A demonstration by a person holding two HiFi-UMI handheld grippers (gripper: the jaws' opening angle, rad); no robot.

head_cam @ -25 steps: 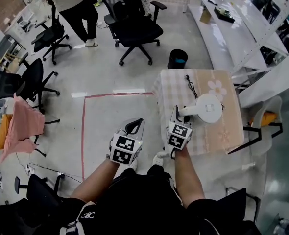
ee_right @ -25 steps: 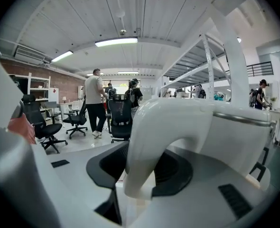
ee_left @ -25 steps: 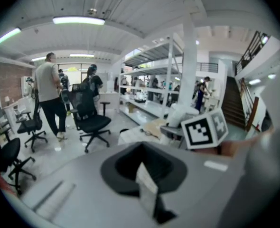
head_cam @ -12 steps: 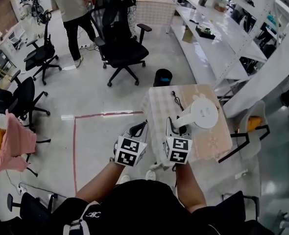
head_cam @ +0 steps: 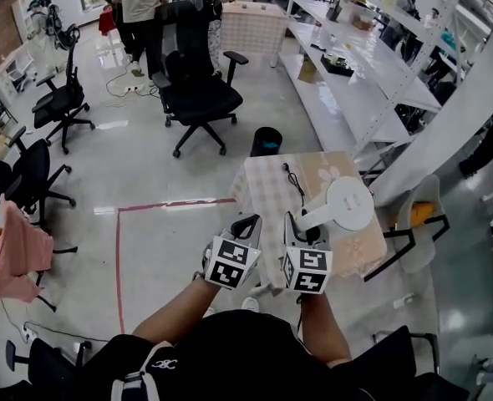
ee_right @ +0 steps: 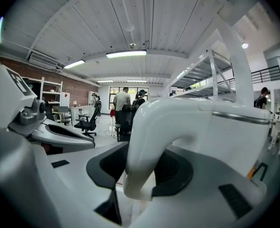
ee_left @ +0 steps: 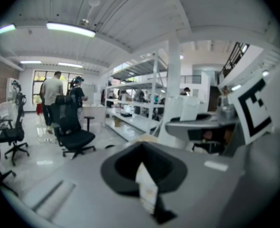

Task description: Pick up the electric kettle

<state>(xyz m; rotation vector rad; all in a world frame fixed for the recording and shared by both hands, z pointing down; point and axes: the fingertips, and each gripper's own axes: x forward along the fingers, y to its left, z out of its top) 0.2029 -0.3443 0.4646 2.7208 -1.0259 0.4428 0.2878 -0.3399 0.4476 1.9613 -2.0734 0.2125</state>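
A checked-cloth table (head_cam: 267,184) stands under the white electric kettle (head_cam: 349,203). The kettle hangs over the table by its handle (ee_right: 152,141), which is clamped between the right gripper's (head_cam: 297,226) jaws. Just beside it, the left gripper (head_cam: 245,226) holds nothing, jaws apart.

No lettering, label or number can be read anywhere here.

White electric kettle (head_cam: 349,203), round lid on, steel band at rim, upright. Curved handle (ee_right: 149,141) clamped between jaws of right gripper (head_cam: 302,226). Body over checked-cloth table (head_cam: 263,182).
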